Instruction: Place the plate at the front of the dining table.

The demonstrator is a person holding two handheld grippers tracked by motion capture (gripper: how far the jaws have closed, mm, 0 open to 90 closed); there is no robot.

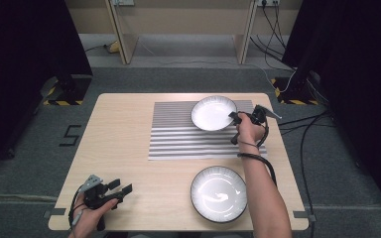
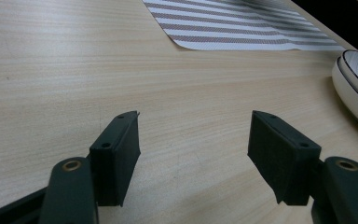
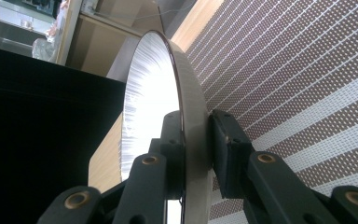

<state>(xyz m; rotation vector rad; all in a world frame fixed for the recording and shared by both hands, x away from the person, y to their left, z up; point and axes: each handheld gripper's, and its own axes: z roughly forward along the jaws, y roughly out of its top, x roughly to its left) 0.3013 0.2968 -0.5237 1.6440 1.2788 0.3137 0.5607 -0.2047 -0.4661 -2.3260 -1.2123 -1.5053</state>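
Note:
A white ribbed bowl with a dark rim [image 1: 212, 113] sits over the far right part of the striped placemat [image 1: 178, 134]. My right gripper [image 1: 234, 118] is shut on that bowl's right rim [image 3: 186, 93], one jaw inside and one outside the wall. A second white bowl [image 1: 219, 193] rests on the bare wood near the front edge, and its side shows in the left gripper view [image 2: 354, 88]. My left gripper [image 1: 120, 188] stands open at the front left corner, its jaws [image 2: 193, 158] apart over bare wood with nothing between them.
The wooden table [image 1: 114, 148] has bare wood on its left half. Grey carpet surrounds it, with black stands at both sides and cables [image 1: 307, 129] trailing on the floor at the right. A wooden desk frame [image 1: 178, 29] stands beyond.

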